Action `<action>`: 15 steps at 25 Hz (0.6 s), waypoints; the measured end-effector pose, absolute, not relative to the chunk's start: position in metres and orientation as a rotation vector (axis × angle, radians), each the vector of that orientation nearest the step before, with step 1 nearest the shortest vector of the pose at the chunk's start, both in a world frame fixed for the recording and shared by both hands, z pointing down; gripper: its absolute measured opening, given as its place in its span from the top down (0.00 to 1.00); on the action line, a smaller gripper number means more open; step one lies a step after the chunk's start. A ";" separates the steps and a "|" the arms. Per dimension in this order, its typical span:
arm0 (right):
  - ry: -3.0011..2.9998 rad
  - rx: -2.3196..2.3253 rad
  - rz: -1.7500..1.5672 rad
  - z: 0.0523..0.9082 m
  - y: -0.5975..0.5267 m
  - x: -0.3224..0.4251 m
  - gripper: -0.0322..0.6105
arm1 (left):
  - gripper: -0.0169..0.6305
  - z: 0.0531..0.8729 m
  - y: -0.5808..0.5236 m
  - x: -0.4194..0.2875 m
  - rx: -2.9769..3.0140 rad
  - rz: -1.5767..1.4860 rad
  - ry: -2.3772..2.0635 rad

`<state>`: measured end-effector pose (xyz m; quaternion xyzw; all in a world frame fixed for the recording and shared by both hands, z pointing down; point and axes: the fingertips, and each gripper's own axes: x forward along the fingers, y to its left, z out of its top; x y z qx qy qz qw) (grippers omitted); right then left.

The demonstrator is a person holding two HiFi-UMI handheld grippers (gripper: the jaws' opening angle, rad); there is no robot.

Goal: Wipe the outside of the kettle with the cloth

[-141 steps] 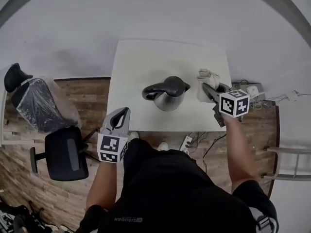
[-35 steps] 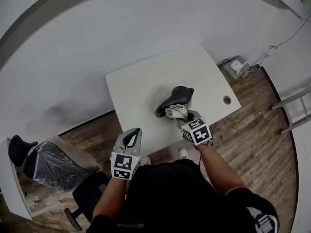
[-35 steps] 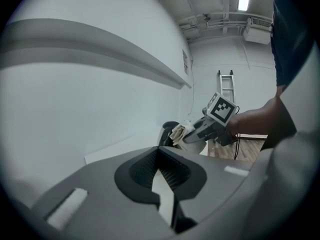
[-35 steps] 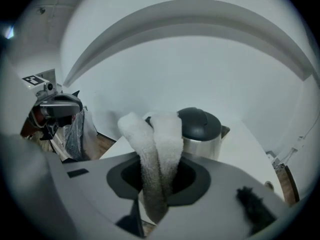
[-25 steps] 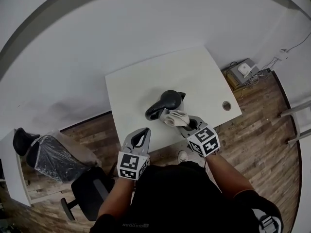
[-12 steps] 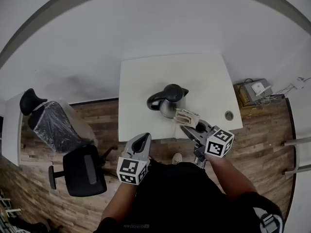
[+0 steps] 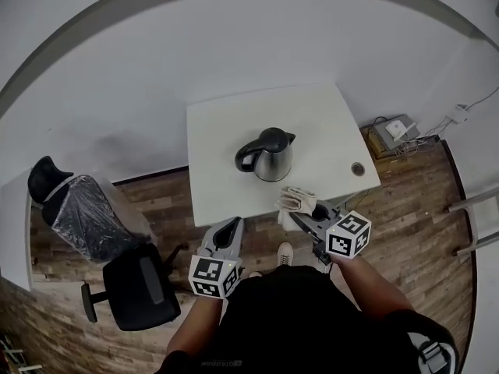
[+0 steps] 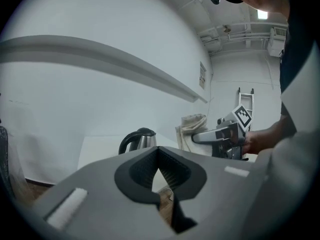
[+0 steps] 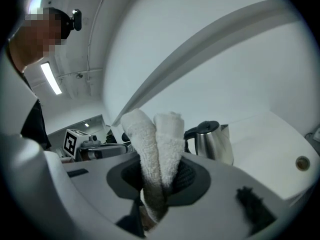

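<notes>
Pinching folded cloth [image 9: 150,139] in right gripper [image 9: 159,176] jaws, kettle [image 9: 212,143] apart beyond, left gripper [image 8: 158,154] jaws together.

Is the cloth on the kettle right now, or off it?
Apart. The head view shows a strip of bare table between the kettle and the cloth held in the right gripper.

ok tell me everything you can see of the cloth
The cloth is off-white and looks like terry, bunched into two thick upright folds. The right gripper is shut on its lower part. In the head view it hangs over the table's near edge, in front of the kettle and apart from it.
</notes>
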<state>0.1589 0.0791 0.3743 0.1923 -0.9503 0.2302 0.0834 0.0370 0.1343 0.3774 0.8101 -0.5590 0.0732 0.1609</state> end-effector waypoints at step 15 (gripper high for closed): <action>-2.692 0.832 0.646 0.387 0.156 0.220 0.80 | 0.96 0.407 0.172 0.080 2.358 0.240 -1.376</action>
